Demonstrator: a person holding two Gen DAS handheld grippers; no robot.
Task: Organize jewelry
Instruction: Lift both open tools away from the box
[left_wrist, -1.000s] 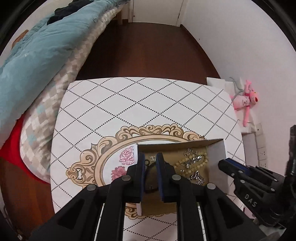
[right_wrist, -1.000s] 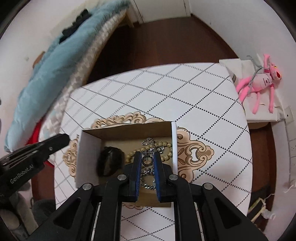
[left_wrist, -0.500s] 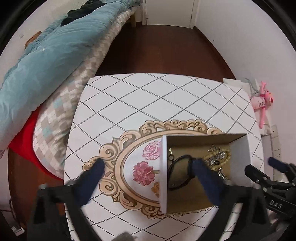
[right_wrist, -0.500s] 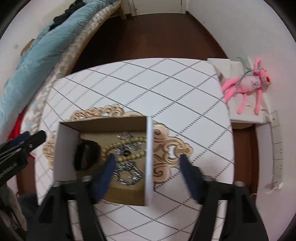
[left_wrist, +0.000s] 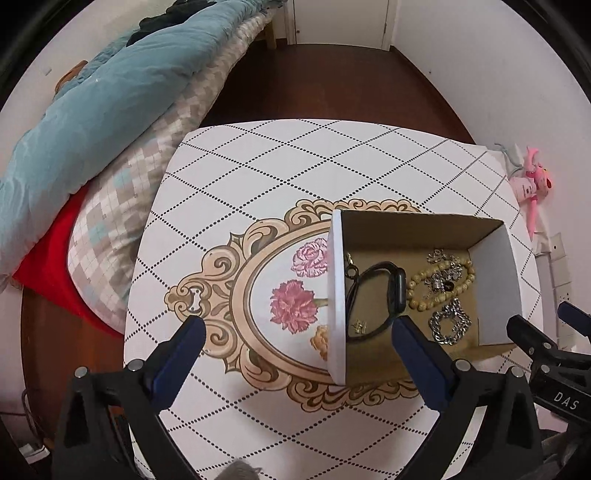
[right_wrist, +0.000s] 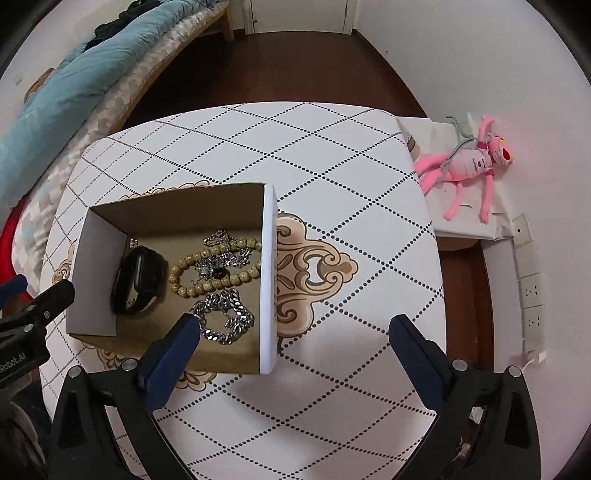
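An open cardboard box (left_wrist: 337, 295) (right_wrist: 269, 280) stands on the patterned table. Inside lie a black watch (left_wrist: 373, 299) (right_wrist: 137, 284), a tan bead bracelet (left_wrist: 439, 284) (right_wrist: 210, 273), a silver chain (left_wrist: 448, 325) (right_wrist: 223, 319) and small silver pieces (right_wrist: 218, 240). My left gripper (left_wrist: 295, 332) is open and empty, raised above the box's left wall. My right gripper (right_wrist: 291, 332) is open and empty, raised above the box's right wall. Each gripper shows at the edge of the other's view.
The table (left_wrist: 295, 166) has a white cloth with dotted diamonds and a gold floral frame. A bed with a teal quilt (left_wrist: 92, 110) lies to the left. A pink plush toy (right_wrist: 469, 162) lies on a white ledge to the right. Dark wood floor lies beyond.
Both grippers were shut low inside the box, the left on the watch, the right on a silver piece. Both have opened, let go and pulled back up.
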